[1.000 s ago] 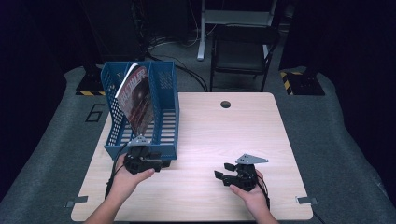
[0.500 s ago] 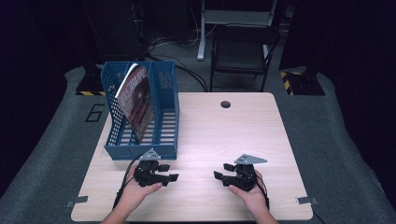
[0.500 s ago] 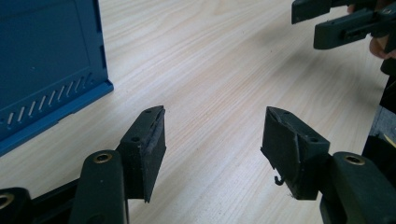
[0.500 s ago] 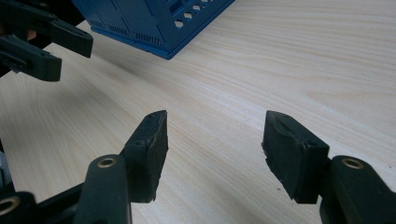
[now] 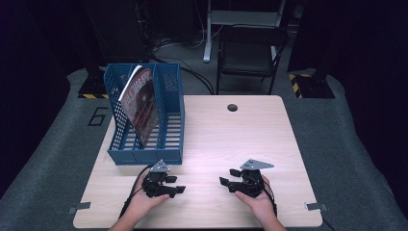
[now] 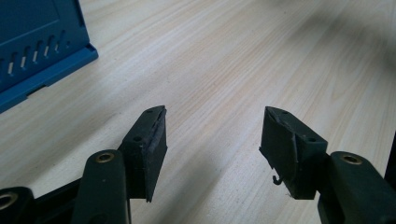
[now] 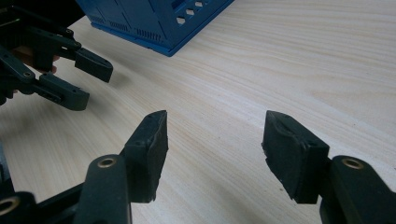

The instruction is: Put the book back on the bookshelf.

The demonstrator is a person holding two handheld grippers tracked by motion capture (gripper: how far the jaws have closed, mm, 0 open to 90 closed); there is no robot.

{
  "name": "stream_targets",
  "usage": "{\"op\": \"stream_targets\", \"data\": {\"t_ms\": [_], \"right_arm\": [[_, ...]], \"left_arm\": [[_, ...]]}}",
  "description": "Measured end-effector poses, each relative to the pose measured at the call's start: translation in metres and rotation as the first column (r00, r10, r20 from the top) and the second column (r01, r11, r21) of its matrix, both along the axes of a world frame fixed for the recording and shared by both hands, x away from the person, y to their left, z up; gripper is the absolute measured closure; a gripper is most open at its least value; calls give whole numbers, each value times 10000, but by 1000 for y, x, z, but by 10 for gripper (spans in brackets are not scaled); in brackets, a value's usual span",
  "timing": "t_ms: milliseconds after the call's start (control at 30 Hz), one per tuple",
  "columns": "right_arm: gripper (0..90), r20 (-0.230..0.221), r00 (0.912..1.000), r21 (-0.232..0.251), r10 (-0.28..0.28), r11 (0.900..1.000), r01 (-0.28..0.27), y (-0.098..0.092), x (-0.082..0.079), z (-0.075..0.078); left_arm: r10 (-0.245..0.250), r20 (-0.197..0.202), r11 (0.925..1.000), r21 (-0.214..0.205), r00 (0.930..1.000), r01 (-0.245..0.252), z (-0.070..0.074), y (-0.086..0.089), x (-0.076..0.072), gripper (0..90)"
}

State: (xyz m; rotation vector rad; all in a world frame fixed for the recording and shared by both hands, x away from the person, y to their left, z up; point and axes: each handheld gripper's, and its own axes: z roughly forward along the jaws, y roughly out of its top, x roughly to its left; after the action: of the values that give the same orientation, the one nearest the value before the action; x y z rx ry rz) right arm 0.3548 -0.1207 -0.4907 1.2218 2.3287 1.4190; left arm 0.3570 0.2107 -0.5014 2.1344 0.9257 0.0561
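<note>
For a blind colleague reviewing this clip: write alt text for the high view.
A person's two hands rest at the near edge of a light wooden table, each holding a black two-jaw gripper: the left gripper and the right gripper, both empty with jaws apart. Beyond the left one, a blue file rack holds one leaning magazine.

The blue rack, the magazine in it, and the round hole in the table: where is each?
Blue rack (image 5: 144, 156): high view, on its front wall.
Magazine (image 5: 142, 103): high view, on its cover, leaning in the rack.
Round hole (image 5: 232, 107): high view, at its middle, near the table's far edge.
</note>
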Motion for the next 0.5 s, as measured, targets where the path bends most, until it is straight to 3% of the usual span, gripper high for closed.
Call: {"op": "stream_targets", "data": {"t_ms": [367, 500], "right_arm": [[401, -22, 10000, -174, 77, 9998, -77, 3, 1, -2], [402, -227, 9997, -158, 29, 9999, -33, 4, 0, -2]], "left_arm": [[-729, 260, 9960, 532, 9970, 714, -5, -9, -1, 406], [-763, 330, 9956, 576, 9965, 743, -6, -12, -3, 406]]}}
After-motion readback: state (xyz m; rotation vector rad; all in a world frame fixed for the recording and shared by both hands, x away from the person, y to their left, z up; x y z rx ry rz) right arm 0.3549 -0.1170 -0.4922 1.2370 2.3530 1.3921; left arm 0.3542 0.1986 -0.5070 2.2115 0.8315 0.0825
